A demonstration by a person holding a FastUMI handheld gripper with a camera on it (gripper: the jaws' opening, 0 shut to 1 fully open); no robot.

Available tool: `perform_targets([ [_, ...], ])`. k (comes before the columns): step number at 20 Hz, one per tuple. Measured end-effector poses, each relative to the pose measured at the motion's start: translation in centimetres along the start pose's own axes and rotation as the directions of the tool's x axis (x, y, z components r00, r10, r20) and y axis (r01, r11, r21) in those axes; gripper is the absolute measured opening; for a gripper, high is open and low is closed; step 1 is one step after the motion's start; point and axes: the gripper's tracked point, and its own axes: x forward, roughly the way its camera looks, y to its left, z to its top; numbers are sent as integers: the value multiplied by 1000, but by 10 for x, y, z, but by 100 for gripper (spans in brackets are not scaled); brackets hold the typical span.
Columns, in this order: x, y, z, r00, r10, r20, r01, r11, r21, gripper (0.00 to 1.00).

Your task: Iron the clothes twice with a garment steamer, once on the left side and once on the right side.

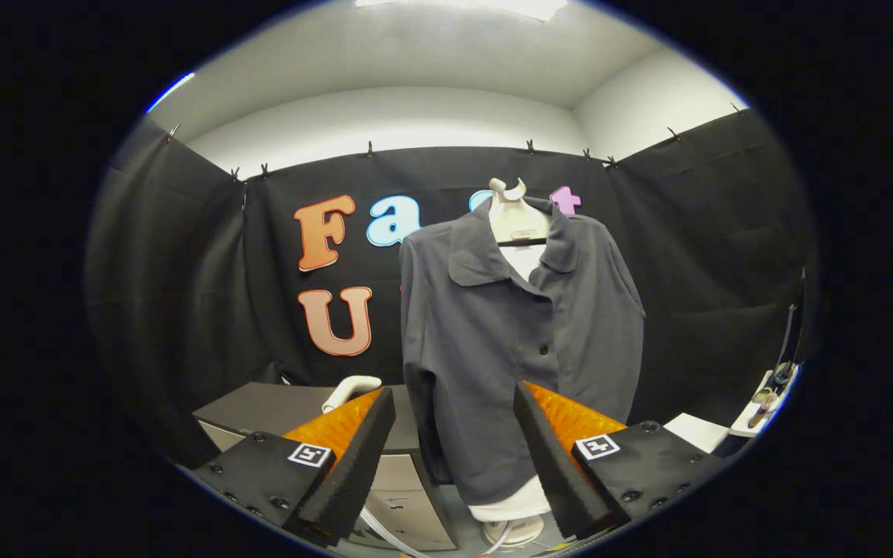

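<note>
So here's where I'm at: my gripper (454, 434) is held up in the air with its two fingers spread wide apart, nothing between them and nothing touched by either pad. Through the gap I'm looking straight at the shirt (512, 349), a dark grey button-up with a collar, hanging on a pale mannequin torso (515, 217) a bit beyond the fingertips. The front is buttoned, I can make out a couple of dark buttons running down the placket, and the collar is open at the top so the pale neck shows. One sleeve hangs down just ahead of my left finger (353, 457), and the hem drops down between the fingers, with the mannequin's white base (510, 511) poking out underneath it.

The garment steamer (349, 390) is off past my left finger, sitting on top of a grey box-like unit (276, 407). All I can see of it is a white curved handle or head peeking up over the fingertip, the rest is hidden behind the finger. A pale hose (384, 533) runs along low down near the front of that unit, below the gap between the fingers.

Way off beyond my right finger (555, 457) there's a white surface (698, 430) with some small bits on it, too tiny to tell what they are.
</note>
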Motion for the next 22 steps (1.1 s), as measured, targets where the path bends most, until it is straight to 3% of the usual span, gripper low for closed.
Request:
perform_targets([
  [8,25,72,25,992,118,34,-117,993,-16,98],
  [12,46,118,12,983,181,-17,-182,982,-54,99],
  [22,90,208,-7,946,299,-128,-302,953,-10,99],
])
